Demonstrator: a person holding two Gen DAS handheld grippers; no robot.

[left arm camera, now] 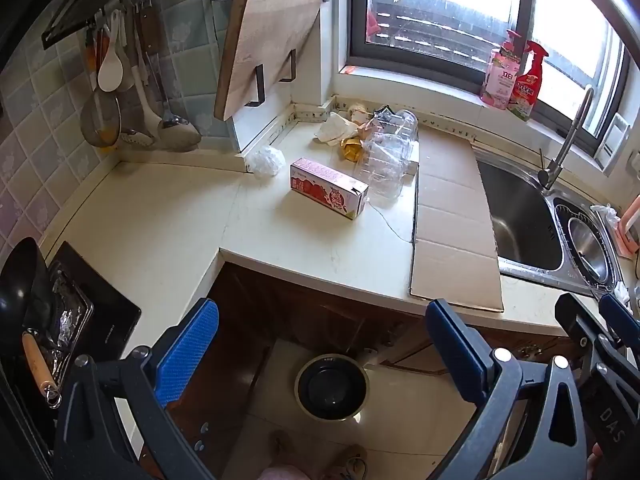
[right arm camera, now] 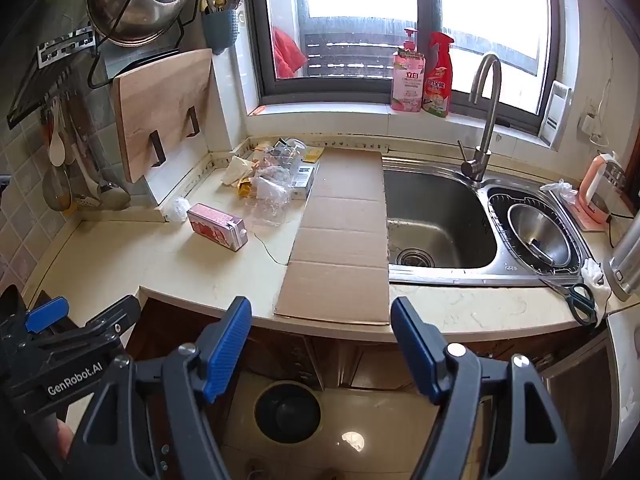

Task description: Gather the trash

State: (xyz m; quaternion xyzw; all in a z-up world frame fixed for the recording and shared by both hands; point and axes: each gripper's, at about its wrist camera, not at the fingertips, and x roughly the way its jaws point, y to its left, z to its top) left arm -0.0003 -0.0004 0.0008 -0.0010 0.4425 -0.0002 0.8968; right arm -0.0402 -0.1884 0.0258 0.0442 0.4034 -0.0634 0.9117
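A pink milk carton (left arm camera: pixel 329 187) lies on its side on the cream countertop (left arm camera: pixel 160 216); it also shows in the right wrist view (right arm camera: pixel 218 226). Behind it lie a crushed clear plastic bottle (left arm camera: pixel 386 156), a crumpled white tissue (left arm camera: pixel 265 160), paper and a yellow wrapper (left arm camera: pixel 351 148). A flat cardboard sheet (right arm camera: pixel 340 236) lies beside the sink. A round trash bin (left arm camera: pixel 331 386) stands on the floor below the counter edge. My left gripper (left arm camera: pixel 320 344) is open and empty, in front of the counter above the bin. My right gripper (right arm camera: pixel 320 340) is open and empty too.
A steel sink (right arm camera: pixel 436 220) with a tap (right arm camera: pixel 486 120) is at the right, with scissors (right arm camera: pixel 576 298) on the counter in front of it. A cutting board (left arm camera: pixel 264 44) and hanging utensils (left arm camera: pixel 120 92) line the left wall. A stove with a black pan (left arm camera: pixel 20 292) is at the far left.
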